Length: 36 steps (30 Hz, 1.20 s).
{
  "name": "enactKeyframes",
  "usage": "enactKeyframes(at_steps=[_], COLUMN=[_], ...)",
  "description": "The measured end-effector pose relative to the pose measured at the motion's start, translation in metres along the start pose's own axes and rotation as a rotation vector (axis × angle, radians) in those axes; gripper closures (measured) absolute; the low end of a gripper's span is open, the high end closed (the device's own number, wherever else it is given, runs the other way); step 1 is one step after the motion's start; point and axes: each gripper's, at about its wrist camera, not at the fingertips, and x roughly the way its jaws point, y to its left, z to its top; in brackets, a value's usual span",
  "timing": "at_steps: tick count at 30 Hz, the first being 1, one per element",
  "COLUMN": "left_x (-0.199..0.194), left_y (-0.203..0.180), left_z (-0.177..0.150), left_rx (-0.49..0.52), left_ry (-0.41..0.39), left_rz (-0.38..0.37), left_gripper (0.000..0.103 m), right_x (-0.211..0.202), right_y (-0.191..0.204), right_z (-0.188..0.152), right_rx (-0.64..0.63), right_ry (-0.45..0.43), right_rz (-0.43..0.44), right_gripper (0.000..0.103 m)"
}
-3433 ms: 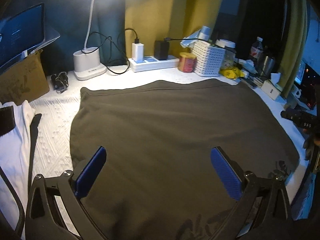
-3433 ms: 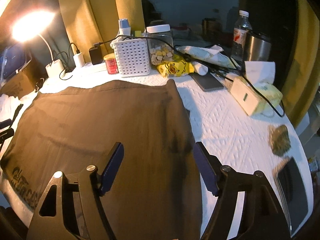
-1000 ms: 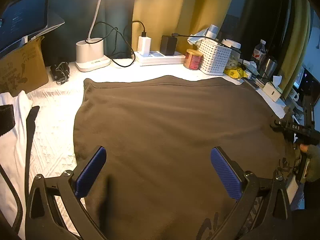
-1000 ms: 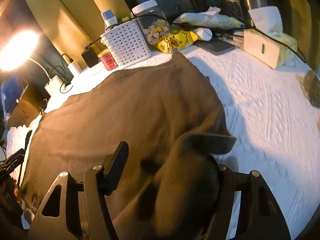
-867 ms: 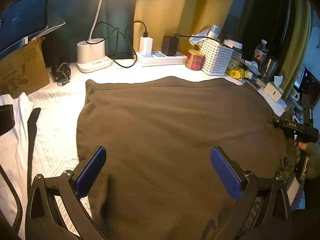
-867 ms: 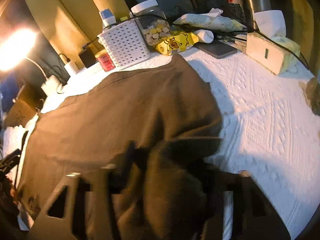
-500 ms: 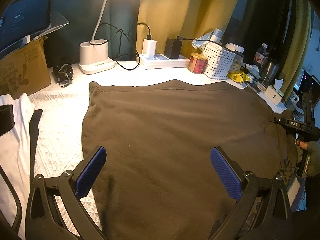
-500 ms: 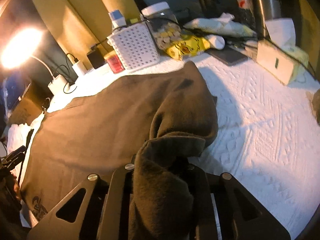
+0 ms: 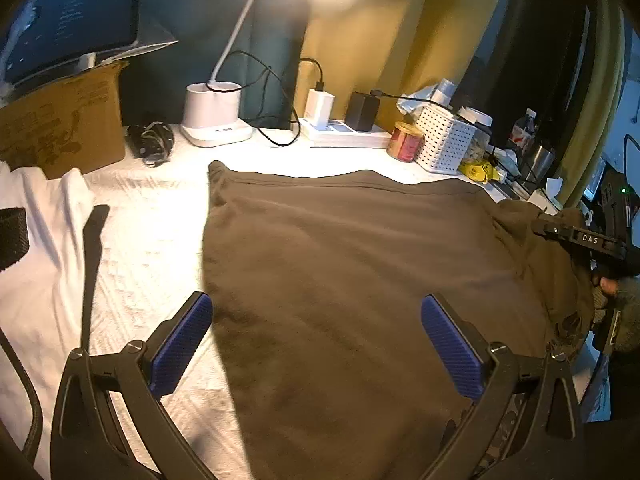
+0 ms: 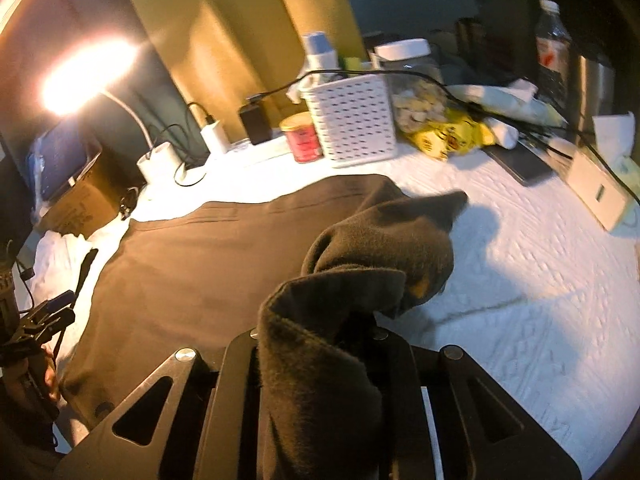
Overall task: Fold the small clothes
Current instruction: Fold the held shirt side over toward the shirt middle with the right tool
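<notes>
Right wrist view: dark brown garment [image 10: 224, 264] lies spread flat on the white quilted table cover [image 10: 528, 288], filling the frame from 9 o'clock to centre. Its right-hand edge is bunched and lifted off the table, a thick roll of cloth rising from 6 o'clock toward centre. Right gripper [image 10: 316, 344] has just closed; its jaws are clamped on that bunched edge, pads hidden under the fabric.

Handling, as a judgement: fleece-like knit, soft, limp, light. It drapes and sags from any single hold, so one pinch drags a peak rather than a clean line. Not slippery, not fragile. Best holds look like hemmed edges and corners, two points along one side, so the fold comes over straight.

Left wrist view: same garment covers the table from 6 o'clock up to centre, stitched hem running across at about 12 o'clock. Left gripper [image 9: 320, 344] hovers over the near left portion, jaws spread wide, blue pads [image 9: 180, 340] clear of the cloth, nothing between them. The garment's left edge sits just inside the left pad.

Outward: a white garment [image 9: 36, 264] at 9 o'clock, lamp base [image 9: 214, 114] and power strip [image 9: 344, 136] at 12, white basket [image 9: 446, 144] at 1 o'clock.
</notes>
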Motion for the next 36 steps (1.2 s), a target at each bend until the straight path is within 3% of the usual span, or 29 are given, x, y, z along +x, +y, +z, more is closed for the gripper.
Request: enactKeyframes(at_steps=[11, 25, 36], left_x=[-0.016, -0.027, -0.034], left_y=[0.020, 0.039, 0.047], left_z=[-0.005, -0.015, -0.021], left_rx=[-0.019, -0.045, -0.059], left_ry=[-0.027, -0.036, -0.042], left_rz=[-0.009, -0.001, 0.012], left_gripper=[0.001, 0.001, 0.001], right_x=[0.015, 0.049, 0.072], right_y=[0.052, 0.132, 0.172], right_z=[0.006, -0.011, -0.028], right_rx=[-0.089, -0.235, -0.305], right_ry=[0.020, 0.093, 0.163], right_rz=[0.043, 0.141, 0.204], right_gripper=[0.086, 0.086, 0.090])
